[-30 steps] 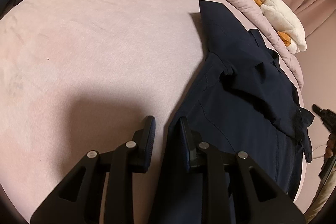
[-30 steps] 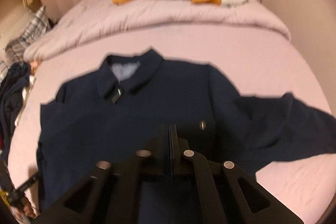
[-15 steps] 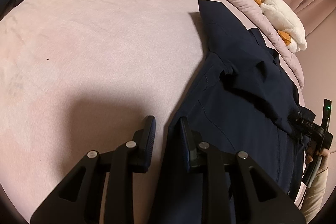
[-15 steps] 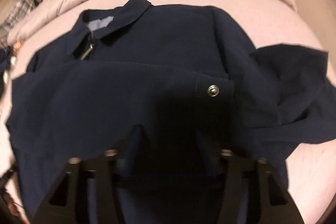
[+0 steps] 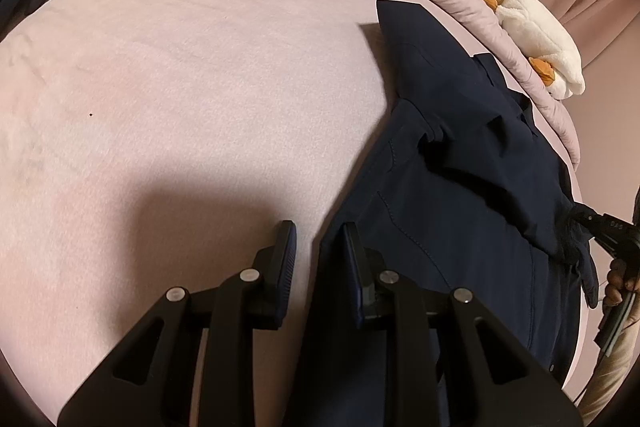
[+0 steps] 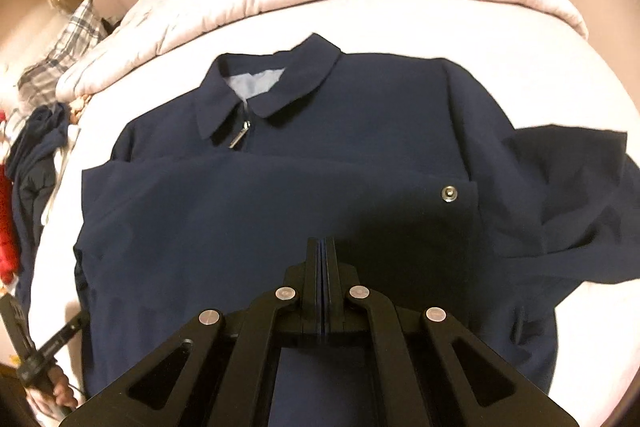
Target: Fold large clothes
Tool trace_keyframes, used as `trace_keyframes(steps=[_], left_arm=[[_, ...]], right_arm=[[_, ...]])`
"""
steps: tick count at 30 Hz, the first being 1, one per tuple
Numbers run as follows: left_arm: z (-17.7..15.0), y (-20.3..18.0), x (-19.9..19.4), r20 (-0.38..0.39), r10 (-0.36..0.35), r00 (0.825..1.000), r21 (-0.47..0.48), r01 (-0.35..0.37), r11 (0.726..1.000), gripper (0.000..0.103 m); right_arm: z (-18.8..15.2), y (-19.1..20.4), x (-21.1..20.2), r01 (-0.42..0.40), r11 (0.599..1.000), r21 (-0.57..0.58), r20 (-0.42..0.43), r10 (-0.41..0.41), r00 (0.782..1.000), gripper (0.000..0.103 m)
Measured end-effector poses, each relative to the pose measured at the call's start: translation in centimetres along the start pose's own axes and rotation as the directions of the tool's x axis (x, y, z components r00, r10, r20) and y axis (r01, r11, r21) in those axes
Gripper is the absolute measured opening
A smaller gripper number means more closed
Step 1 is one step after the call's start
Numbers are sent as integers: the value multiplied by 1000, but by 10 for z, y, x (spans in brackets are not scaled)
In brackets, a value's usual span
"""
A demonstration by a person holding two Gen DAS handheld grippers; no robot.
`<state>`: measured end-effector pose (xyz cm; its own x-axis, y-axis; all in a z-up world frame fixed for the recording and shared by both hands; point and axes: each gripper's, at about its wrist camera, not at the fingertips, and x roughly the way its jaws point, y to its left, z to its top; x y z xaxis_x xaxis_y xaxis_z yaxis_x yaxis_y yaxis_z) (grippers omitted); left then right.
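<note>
Right claw [image 6: 322, 247] snapped together since half-second ago, above jacket [image 6: 280, 195]; left claw [image 5: 318, 247] unchanged, slightly apart.

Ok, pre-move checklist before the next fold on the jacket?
1. jacket flat, collar up, zip closed: ok.
2. snap-cuff sleeve folded across the chest: ok.
3. other sleeve folded in: not ok, spread out rumpled on the sheet.
4. left gripper open at the jacket's edge, nothing between its pads: ok.
5. right gripper shut over the jacket front; fabric pinched: cannot tell.
6. bare sheet beside the jacket: ok.
</note>
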<state>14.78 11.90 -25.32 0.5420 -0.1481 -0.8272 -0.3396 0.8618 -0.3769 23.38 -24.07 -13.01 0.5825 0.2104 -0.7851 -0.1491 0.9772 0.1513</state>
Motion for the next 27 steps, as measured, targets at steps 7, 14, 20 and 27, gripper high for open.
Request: trace_keyframes(steps=[7, 14, 20, 27], left_arm=[[0, -2, 2, -2, 8, 1000, 6, -8, 1000, 25], [0, -2, 3, -2, 8, 1000, 9, -8, 1000, 25], [0, -3, 3, -4, 10, 1000, 12, -10, 1000, 25], [0, -4, 4, -5, 14, 1000, 3, -14, 1000, 25]], right_arm=[[-8, -16, 0, 13, 999, 47, 0, -13, 1000, 40], [-11, -37, 3, 10, 993, 120, 2, -11, 1000, 54], [-16, -52, -1, -10, 987, 163, 10, 9, 1000, 66], [-30, -64, 6, -30, 979, 204, -25, 36, 999, 66]])
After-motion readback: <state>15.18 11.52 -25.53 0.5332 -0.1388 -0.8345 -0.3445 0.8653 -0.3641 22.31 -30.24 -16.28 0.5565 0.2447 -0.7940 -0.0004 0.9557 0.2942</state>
